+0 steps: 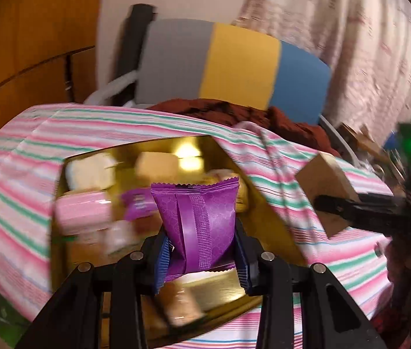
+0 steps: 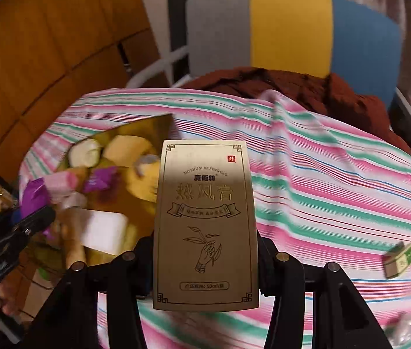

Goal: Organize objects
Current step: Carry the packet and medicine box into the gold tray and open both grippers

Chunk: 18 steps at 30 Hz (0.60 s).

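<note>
A purple snack packet (image 1: 198, 221) is pinched upright in my left gripper (image 1: 202, 253), held over a gold tray (image 1: 225, 290) that holds several wrapped snacks. The same packet (image 2: 34, 195) and left gripper (image 2: 31, 221) show at the left of the right wrist view, above the tray (image 2: 150, 128). My right gripper (image 2: 205, 264) is shut on a tall gold box (image 2: 205, 226) with printed lettering, held upright just right of the tray. In the left wrist view that box (image 1: 326, 183) and the right gripper (image 1: 336, 203) appear at the right.
A striped pink, green and white cloth (image 2: 321, 192) covers the table. A small green-and-cream box (image 2: 401, 258) lies on it at the right. Behind stand a chair with a grey, yellow and blue back (image 2: 289, 29), brown cloth (image 2: 307, 93) on its seat, and a wooden wall (image 2: 45, 43).
</note>
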Each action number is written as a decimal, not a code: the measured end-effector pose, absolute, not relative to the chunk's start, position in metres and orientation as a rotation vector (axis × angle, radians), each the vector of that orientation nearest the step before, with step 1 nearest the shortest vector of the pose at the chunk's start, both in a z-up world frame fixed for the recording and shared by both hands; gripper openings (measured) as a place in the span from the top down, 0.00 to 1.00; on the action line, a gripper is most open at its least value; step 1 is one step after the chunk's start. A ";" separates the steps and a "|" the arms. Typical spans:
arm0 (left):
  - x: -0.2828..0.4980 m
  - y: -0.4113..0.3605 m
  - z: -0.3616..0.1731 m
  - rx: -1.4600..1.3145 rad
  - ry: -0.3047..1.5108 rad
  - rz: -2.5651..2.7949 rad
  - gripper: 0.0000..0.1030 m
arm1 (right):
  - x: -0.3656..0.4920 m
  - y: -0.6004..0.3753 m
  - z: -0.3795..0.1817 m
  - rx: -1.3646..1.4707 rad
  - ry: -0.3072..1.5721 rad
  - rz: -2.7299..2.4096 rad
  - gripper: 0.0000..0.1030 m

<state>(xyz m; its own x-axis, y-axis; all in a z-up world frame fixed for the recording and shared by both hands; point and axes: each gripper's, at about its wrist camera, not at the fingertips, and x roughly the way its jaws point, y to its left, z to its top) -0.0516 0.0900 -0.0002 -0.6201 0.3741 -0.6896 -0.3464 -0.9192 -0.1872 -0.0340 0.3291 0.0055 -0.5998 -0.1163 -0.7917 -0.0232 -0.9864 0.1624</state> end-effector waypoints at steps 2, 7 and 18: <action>-0.056 0.069 -0.002 -1.099 -0.094 2.549 0.63 | -0.039 0.312 0.007 1.362 -0.224 -2.730 0.51; -0.064 0.029 -0.008 -1.143 -0.206 2.598 0.63 | -0.053 0.277 0.002 1.378 -0.198 -2.673 0.51; -0.075 0.015 -0.017 -1.166 -0.294 2.588 0.63 | -0.103 0.247 0.010 1.347 -0.384 -2.665 0.28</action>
<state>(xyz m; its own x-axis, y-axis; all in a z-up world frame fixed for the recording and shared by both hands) -0.0746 0.0148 -0.0168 -0.6320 0.3401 -0.6964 -0.1753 -0.9380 -0.2991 -0.1032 0.2469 0.0100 -0.5929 -0.2295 -0.7719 0.0023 -0.9590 0.2834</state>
